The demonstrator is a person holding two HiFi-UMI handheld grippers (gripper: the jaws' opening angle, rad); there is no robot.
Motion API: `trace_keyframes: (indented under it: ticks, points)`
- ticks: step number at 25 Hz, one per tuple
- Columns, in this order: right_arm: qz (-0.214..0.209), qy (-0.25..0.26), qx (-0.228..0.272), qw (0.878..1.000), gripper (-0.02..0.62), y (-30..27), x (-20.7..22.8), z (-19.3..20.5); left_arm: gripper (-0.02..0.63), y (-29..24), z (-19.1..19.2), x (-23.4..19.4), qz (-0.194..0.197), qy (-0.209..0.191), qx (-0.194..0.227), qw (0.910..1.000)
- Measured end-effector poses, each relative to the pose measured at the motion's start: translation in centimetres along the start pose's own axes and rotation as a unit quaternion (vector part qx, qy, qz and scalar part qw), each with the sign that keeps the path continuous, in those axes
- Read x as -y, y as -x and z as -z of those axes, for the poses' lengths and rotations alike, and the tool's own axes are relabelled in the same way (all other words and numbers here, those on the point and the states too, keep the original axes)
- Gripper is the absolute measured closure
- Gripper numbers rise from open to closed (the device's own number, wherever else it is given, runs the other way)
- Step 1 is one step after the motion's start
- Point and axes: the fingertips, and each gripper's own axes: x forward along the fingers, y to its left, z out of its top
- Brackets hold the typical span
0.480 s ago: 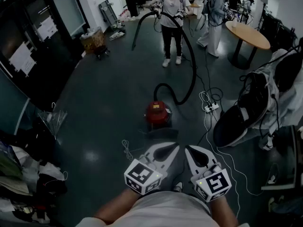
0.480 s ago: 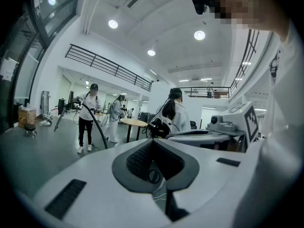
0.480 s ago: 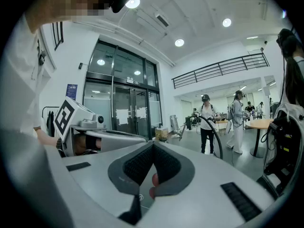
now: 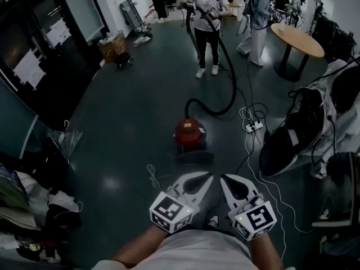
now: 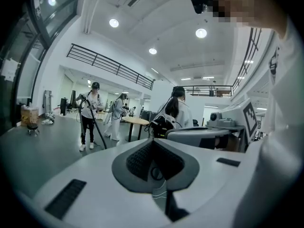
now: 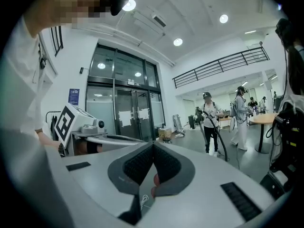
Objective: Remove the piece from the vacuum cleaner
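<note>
The red canister vacuum cleaner [image 4: 190, 134] stands on the dark floor ahead of me. Its black hose [image 4: 228, 89] curves up to a person [image 4: 207, 16] who holds the far end. Both grippers are low and close to my body, well short of the vacuum. The left gripper [image 4: 206, 177] and the right gripper [image 4: 225, 179] are side by side, each shut with nothing between the jaws. In the left gripper view the pads [image 5: 142, 158] meet, and the person with the hose [image 5: 89, 118] stands far off. In the right gripper view a sliver of the red vacuum [image 6: 156, 178] shows behind the shut pads [image 6: 167, 164].
A white power strip [image 4: 252, 126] and cables lie right of the vacuum. A loose white cord [image 4: 152, 176] lies to its left. Bags and jackets [image 4: 306, 122] pile at the right, clutter [image 4: 34, 207] at the left. A round table [image 4: 297, 38] and a second person [image 4: 257, 16] are at the back.
The person at the back has pulled the hose's far end in from the outstretched left side toward the body. My grippers have stayed in place, both shut.
</note>
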Motion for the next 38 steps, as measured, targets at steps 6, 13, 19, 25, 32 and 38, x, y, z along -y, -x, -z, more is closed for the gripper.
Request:
trace_keyframes:
  ticks: [6,13,19,25,32,38]
  points:
    - [-0.017,0.008,-0.003,1.0,0.586,0.2,1.1,0.8,0.601,-0.8,1.0,-0.8,-0.028,0.0,-0.001,0.9996]
    - [-0.053,0.011,-0.008,0.999,0.584,0.7,2.7,1.3,0.601,-1.7,1.0,-1.3,-0.069,-0.004,0.0,0.9976]
    - [-0.073,0.009,-0.005,0.997,0.584,-1.0,3.0,1.2,0.601,-0.6,0.7,-3.3,-0.1,-0.007,0.0,0.9949]
    - [-0.076,-0.005,-0.013,0.997,0.584,-3.7,4.2,2.1,0.601,-0.9,1.0,-6.2,-0.113,-0.003,0.002,0.9936]
    - [-0.067,-0.006,-0.034,0.997,0.584,-9.9,5.1,3.0,0.601,-1.4,1.4,-12.7,-0.107,0.009,0.005,0.9942]
    - [-0.043,-0.004,-0.045,0.998,0.584,-17.4,6.6,3.4,0.601,-2.6,1.2,-20.4,-0.08,-0.007,0.0,0.9968]
